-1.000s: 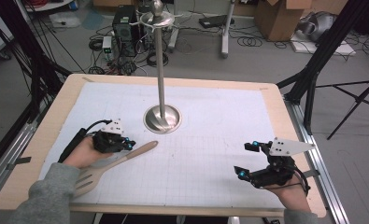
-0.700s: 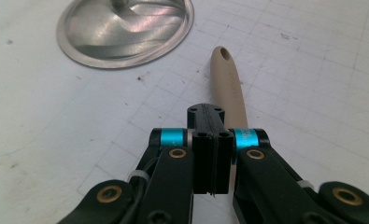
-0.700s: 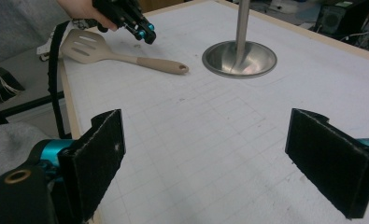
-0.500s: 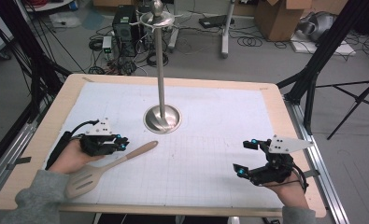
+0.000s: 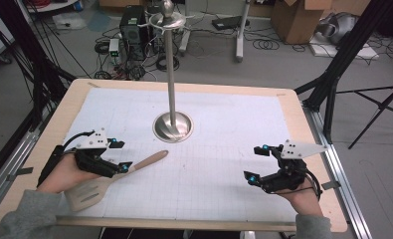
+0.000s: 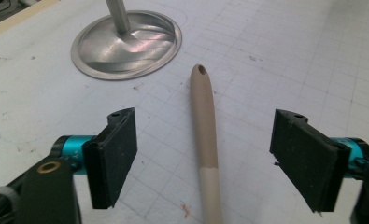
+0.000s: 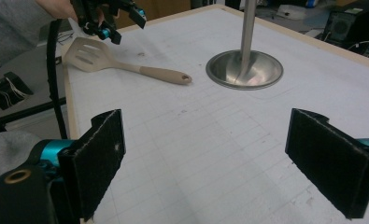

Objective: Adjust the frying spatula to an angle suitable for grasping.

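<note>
Spatula [image 5: 115, 177] lies flat on the gridded mat [image 5: 224, 149], handle towards the metal stand [image 5: 172, 124], between my left gripper [image 6: 203, 156] whose jaws have just been opening and don't touch it. I'd lift straight clear without nudging the handle; my right gripper [image 7: 219, 158] hangs open, empty.
</note>
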{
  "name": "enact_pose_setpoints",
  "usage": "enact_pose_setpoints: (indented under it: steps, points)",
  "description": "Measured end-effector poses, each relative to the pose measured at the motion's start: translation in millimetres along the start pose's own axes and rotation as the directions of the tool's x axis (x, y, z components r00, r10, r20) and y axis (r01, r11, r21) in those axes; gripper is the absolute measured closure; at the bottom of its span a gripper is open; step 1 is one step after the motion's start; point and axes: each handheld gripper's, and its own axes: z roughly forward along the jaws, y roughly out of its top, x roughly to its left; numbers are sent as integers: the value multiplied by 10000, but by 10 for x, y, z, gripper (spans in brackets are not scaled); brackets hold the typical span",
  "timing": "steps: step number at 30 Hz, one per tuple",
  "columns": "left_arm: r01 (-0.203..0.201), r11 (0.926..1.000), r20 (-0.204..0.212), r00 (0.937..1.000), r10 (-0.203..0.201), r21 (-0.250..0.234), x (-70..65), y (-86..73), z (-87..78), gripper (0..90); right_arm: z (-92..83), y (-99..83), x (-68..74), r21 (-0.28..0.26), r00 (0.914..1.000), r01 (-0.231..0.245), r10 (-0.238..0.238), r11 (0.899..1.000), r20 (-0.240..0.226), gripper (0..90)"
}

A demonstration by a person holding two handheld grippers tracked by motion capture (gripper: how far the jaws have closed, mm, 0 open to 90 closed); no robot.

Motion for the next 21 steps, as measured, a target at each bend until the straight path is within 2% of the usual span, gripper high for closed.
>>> enact_pose_setpoints:
  steps: [6, 15, 18, 21]
  points:
    - [246, 9997, -320, 9992, -246, 9, -19, -32, -62, 204, 25, 16, -27, -39, 10000, -29, 29, 10000, 3, 112]
    - [292, 9993, -592, 9979, -279, 211, -85, -46, -134, 207, 111, 50, -55, -22, 9997, 51, -52, 10000, -250, 112]
    - [323, 9992, -435, 9986, -312, 249, -97, -62, -158, 228, 124, 57, -74, -63, 9996, 37, -39, 10000, -295, 112]
    - [352, 9989, -472, 9983, -338, 309, -107, -93, -177, 228, 154, 65, -98, -77, 9994, 44, -47, 10000, -332, 112]
